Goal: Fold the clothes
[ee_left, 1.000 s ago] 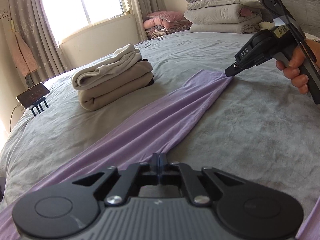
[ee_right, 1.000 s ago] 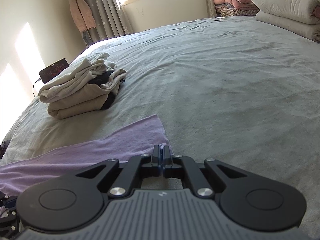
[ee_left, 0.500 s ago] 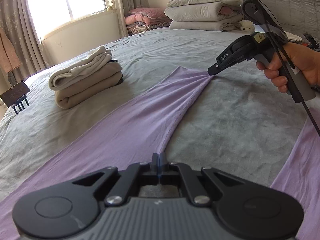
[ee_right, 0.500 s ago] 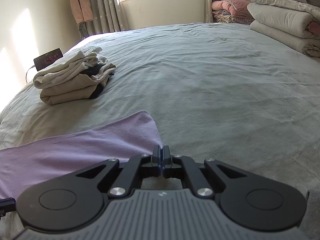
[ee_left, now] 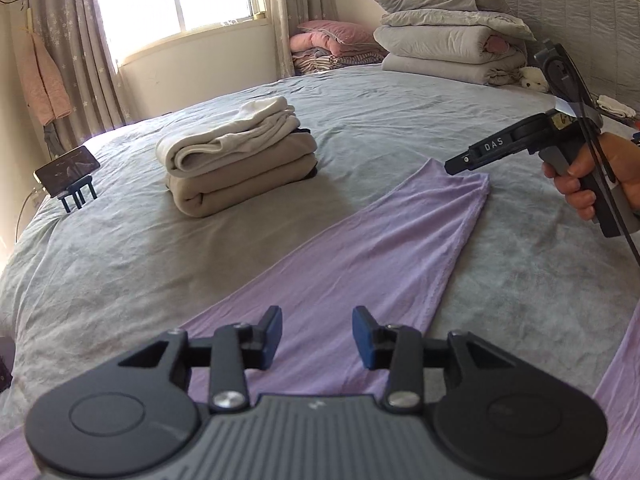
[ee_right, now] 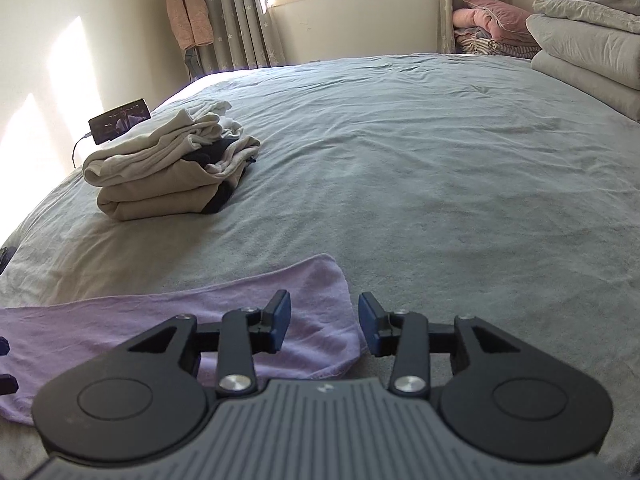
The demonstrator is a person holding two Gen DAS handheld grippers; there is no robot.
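Both claws, left claw and right claw, opening, nothing pinched; purple cloth laid flat on bed. Next: regrasp for the following fold.

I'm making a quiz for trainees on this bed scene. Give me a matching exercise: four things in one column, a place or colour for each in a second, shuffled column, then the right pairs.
Things:
1. purple garment
2. folded beige clothes
3. phone
4. pink jacket

Places or colours:
A. propped on a small stand at the bed's edge
B. hanging by the curtain
C. spread flat across the grey bedspread
D. stacked in a pile on the bed

Pairs: 1-C, 2-D, 3-A, 4-B
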